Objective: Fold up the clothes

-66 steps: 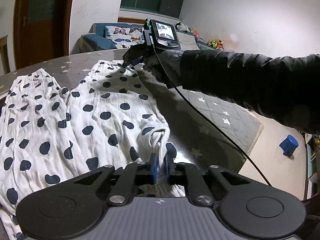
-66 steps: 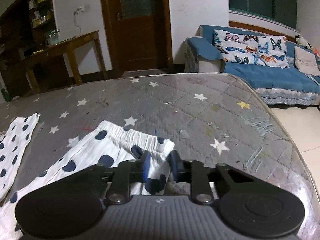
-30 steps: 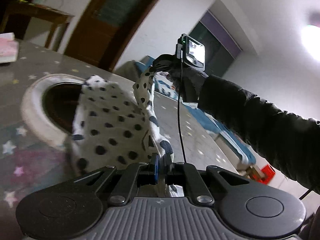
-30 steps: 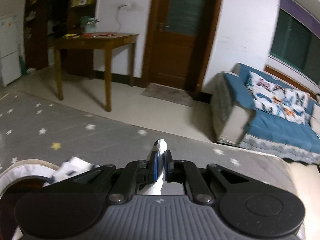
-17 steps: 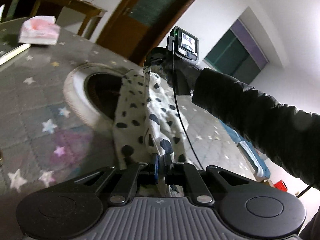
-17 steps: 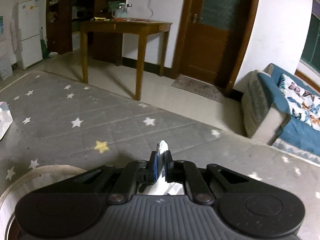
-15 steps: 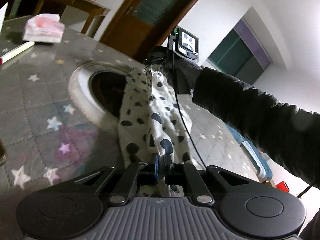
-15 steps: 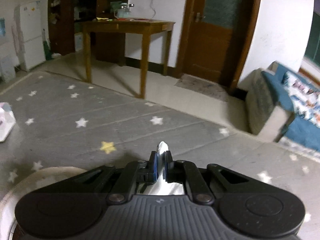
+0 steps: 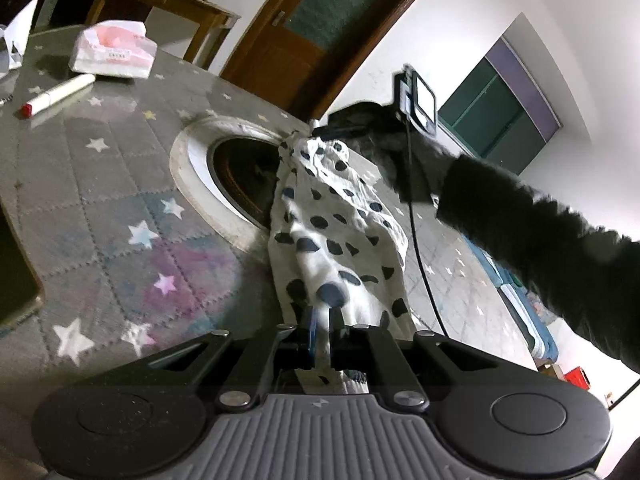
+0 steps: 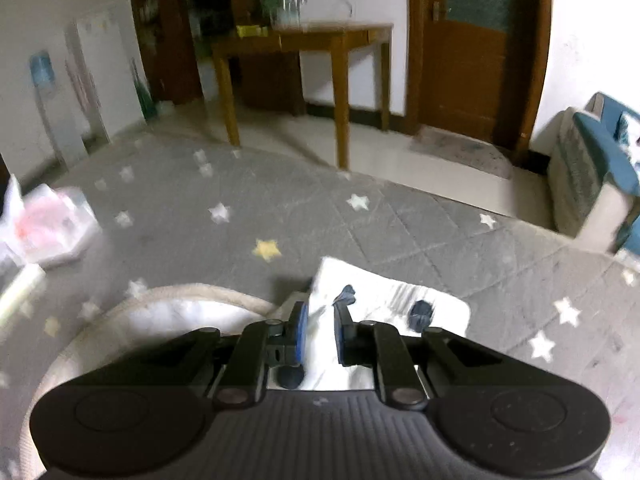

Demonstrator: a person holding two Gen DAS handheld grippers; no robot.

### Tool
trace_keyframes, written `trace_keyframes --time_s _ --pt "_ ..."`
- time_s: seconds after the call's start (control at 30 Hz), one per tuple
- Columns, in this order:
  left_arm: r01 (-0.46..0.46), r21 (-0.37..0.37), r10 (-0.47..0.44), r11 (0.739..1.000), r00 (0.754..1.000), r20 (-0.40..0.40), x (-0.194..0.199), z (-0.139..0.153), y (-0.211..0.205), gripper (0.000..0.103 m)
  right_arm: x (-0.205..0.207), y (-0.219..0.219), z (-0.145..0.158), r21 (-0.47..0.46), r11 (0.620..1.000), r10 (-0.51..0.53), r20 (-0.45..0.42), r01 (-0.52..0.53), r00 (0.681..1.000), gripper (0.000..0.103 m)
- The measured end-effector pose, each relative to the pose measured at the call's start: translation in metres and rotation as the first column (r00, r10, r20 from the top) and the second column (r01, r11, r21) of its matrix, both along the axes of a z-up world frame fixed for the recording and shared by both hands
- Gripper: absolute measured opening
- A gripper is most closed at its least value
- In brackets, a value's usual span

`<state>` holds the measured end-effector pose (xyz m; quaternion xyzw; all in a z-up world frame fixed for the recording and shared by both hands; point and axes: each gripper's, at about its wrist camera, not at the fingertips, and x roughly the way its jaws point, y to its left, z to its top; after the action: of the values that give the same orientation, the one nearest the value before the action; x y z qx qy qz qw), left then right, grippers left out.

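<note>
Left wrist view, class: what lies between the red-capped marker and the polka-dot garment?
Bare star-patterned mat, then the round white-rimmed opening, between marker and garment.

Counting one spotted garment [image 9: 336,232], two grippers: left [image 9: 322,320], right [image 10: 320,330]. Spotting one sleeve [image 9: 532,240], one small screen [image 9: 422,102], one cable [image 9: 416,240]. Tallying one tissue pack [image 9: 114,50], one marker [image 9: 56,94], one round opening [image 9: 240,176] in the mat. Seeing one wooden table [image 10: 304,40], one door [image 10: 472,40], one sofa [image 10: 596,160].

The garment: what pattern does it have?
White garment with dark navy polka dots, clearest in the left wrist view.
</note>
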<state>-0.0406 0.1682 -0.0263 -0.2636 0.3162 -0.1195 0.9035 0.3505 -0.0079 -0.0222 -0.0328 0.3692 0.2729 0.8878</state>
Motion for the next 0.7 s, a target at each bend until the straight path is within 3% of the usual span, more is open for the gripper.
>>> trace_keyframes --time_s 0.17,0.2,0.3,0.37,0.53,0.7 --pt "-0.021 0.009 0.021 1.0 0.999 -0.027 0.001 -0.004 0.003 0.007 0.0 -0.03 0.0 0.227 0.973 -0.035 -0.033 0.042 0.999 0.013" --pt "-0.022 0.011 0.022 1.0 0.999 -0.03 0.001 -0.005 0.003 0.007 0.002 -0.033 0.0 0.233 0.971 -0.044 -0.04 0.052 0.998 0.013" --pt "-0.022 0.021 0.023 1.0 0.999 -0.039 0.002 -0.005 0.004 0.007 0.008 -0.016 -0.008 0.031 0.998 -0.05 -0.006 0.05 0.999 0.014" --pt "-0.023 0.028 0.024 0.999 0.999 -0.042 0.003 -0.005 0.003 0.007 0.013 -0.006 -0.018 -0.012 0.999 -0.029 -0.019 0.029 0.999 0.014" --pt "-0.039 0.062 0.042 0.997 0.998 -0.05 0.004 -0.002 0.006 0.007 0.012 0.016 -0.032 -0.06 0.998 0.014 0.0 -0.014 1.0 0.016" --pt "-0.06 0.087 0.06 0.994 0.998 -0.001 0.005 0.011 0.011 0.007 0.005 -0.009 -0.006 -0.017 0.999 0.05 -0.002 -0.05 0.999 0.017"
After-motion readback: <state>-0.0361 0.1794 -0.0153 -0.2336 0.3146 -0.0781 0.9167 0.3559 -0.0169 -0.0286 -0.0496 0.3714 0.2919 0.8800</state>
